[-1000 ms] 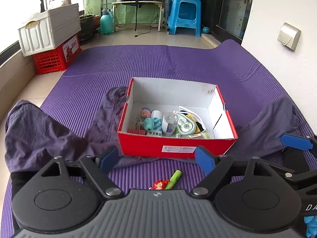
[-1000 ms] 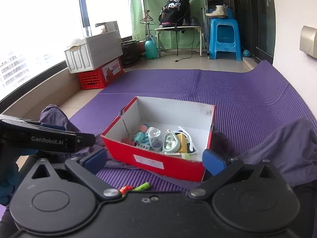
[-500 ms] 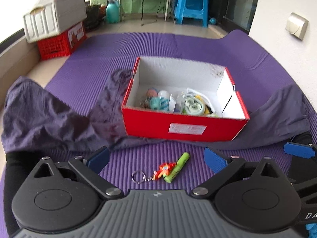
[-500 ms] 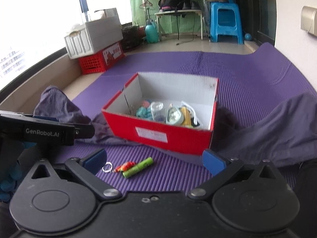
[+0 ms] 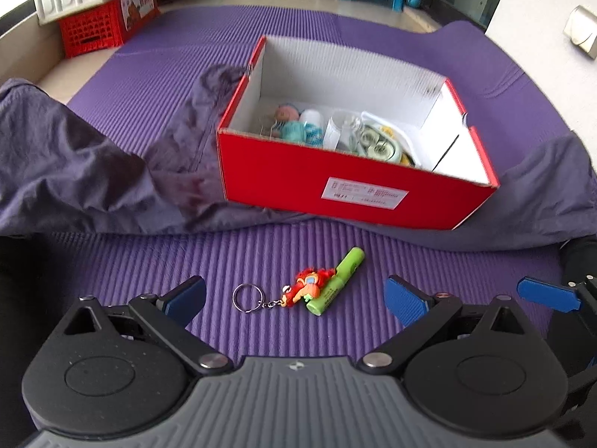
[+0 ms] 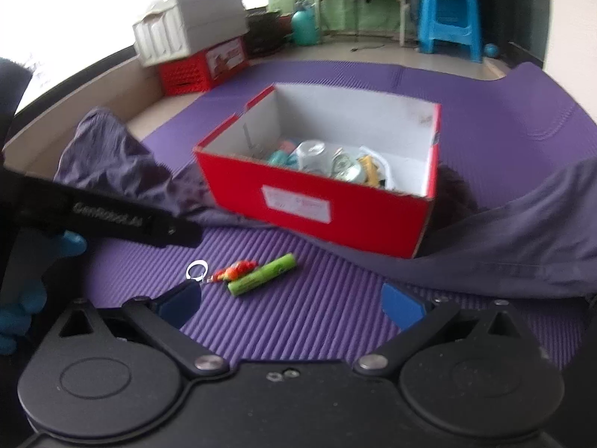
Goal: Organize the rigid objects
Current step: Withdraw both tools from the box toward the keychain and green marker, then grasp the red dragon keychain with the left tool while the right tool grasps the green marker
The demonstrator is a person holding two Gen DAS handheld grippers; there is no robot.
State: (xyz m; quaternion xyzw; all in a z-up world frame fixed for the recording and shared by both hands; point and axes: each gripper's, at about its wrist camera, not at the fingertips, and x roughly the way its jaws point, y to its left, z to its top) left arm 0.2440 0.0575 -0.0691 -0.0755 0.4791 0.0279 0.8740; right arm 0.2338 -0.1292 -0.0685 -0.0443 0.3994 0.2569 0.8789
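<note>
Red box (image 5: pixel 354 190) beyond both tools already holds several bits, while the left tool (image 5: pixel 294 298) and right tool (image 6: pixel 291 304), both spread empty, hover over the keychain (image 5: pixel 306 287) and green tube (image 5: pixel 335 280) left on the mat.

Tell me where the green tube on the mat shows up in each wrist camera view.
Left wrist: green tube lies low centre, between the open fingers, touching the keychain.
Right wrist: green tube lies left of centre.
Shared landmark: the red box behind it.

White crate (image 6: pixel 190 37) atop red crate (image 6: pixel 203 69); blue stool (image 6: pixel 449 18) stands well apart.
</note>
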